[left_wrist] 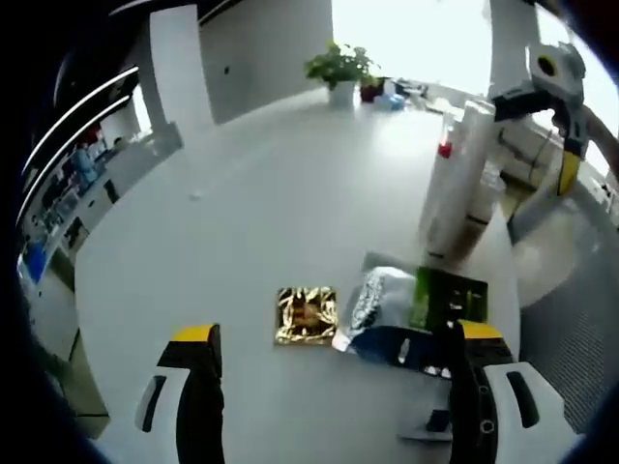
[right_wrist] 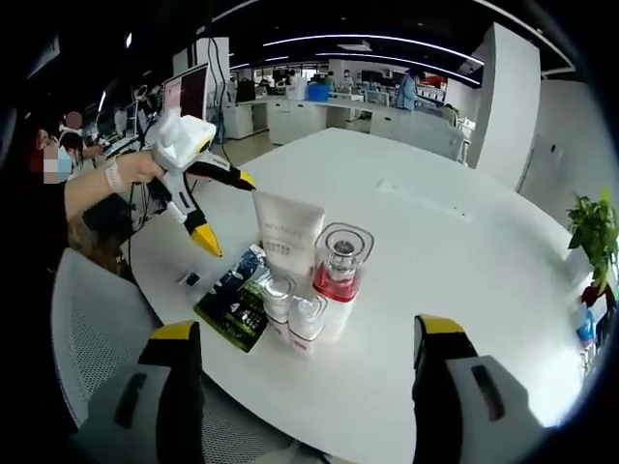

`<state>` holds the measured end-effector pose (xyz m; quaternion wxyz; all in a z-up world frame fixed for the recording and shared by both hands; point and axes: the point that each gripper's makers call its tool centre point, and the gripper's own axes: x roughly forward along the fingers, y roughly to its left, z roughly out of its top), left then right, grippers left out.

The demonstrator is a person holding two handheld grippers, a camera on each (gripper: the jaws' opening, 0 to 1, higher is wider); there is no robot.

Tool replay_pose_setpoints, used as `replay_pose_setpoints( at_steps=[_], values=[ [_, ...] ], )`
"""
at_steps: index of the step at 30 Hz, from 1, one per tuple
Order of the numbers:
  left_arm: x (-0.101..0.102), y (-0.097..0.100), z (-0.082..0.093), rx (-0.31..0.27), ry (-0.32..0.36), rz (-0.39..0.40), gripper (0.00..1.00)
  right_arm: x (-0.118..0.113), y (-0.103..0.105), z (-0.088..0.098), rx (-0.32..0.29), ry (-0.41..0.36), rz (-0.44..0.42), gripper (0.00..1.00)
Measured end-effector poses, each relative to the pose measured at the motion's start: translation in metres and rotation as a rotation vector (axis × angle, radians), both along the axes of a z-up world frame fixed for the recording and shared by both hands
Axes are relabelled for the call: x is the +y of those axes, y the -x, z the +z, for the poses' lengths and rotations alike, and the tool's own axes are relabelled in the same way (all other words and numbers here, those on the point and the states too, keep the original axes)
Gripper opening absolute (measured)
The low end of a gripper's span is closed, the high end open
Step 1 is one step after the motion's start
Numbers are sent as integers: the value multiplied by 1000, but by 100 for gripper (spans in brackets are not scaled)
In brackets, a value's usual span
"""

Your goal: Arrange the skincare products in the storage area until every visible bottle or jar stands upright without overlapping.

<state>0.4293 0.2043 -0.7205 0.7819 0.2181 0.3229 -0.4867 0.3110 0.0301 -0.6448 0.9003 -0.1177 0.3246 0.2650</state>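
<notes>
Left gripper view: left tongs (left_wrist: 334,353) apart over white round surface (left_wrist: 242,193); tall white upright tube (left_wrist: 455,184) far right, gold square packet (left_wrist: 307,314) and dark sachets (left_wrist: 411,314) lying flat.
Right gripper view: right tongs (right_wrist: 305,353) apart; white tube (right_wrist: 287,237), clear red-filled bottle (right_wrist: 338,266) and two small clear-capped bottles (right_wrist: 293,311) clustered upright, touching.

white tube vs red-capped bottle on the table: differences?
The white tube is opaque, flat and broad at the top; the red-capped bottle is see-through at the top, with a red band under a clear square cap. The tube rises slightly higher than the bottle. Both stand upright, close together, on the white table.
</notes>
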Motion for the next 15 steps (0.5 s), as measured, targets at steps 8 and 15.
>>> replay_pose_setpoints(
  at_steps=[8, 15],
  values=[
    [-8, -10, -9, 22, -1, 14, 81, -3, -3, -2, 5, -4, 4, 87],
    [-12, -16, -25, 55, -22, 25, 73, -3, -5, -4, 9, -4, 18, 85]
  ],
)
